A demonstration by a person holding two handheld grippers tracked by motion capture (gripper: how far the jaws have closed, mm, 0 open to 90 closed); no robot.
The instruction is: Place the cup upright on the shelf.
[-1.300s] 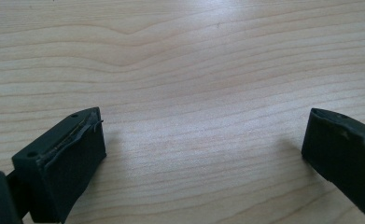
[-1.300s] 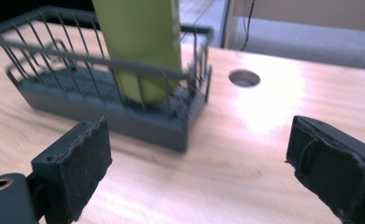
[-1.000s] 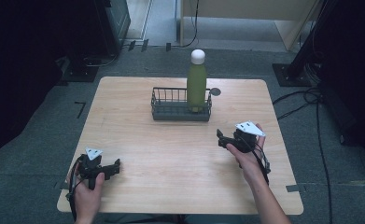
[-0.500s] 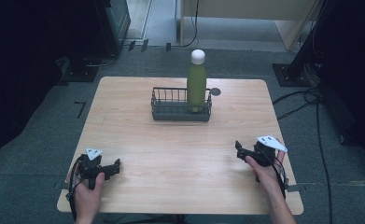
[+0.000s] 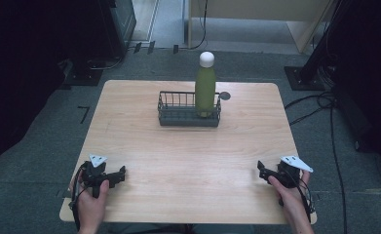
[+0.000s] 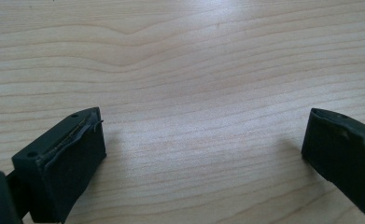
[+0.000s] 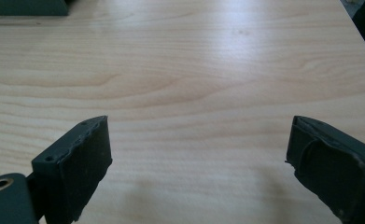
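A green bottle (image 5: 205, 90) with a white cap stands upright in the right end of a dark wire basket (image 5: 178, 113) at the back middle of the wooden table (image 5: 188, 151). My left gripper (image 5: 121, 172) rests low over the table's front left, held in a hand, its jaws wide apart over bare wood (image 6: 199, 149). At the front right, my right gripper (image 5: 260, 169) is held low near the table edge. Its jaws stand open with nothing between them (image 7: 199, 158).
A small dark round disc (image 5: 225, 95) lies just right of the basket. A corner of the basket's base (image 7: 26, 7) shows at the top left of the right gripper view. Cables and dark stands (image 5: 319, 102) crowd the floor to the right.
My right gripper has drawn back from the table's right middle toward the front right edge and sunk lower. The left gripper, bottle and basket have kept still.
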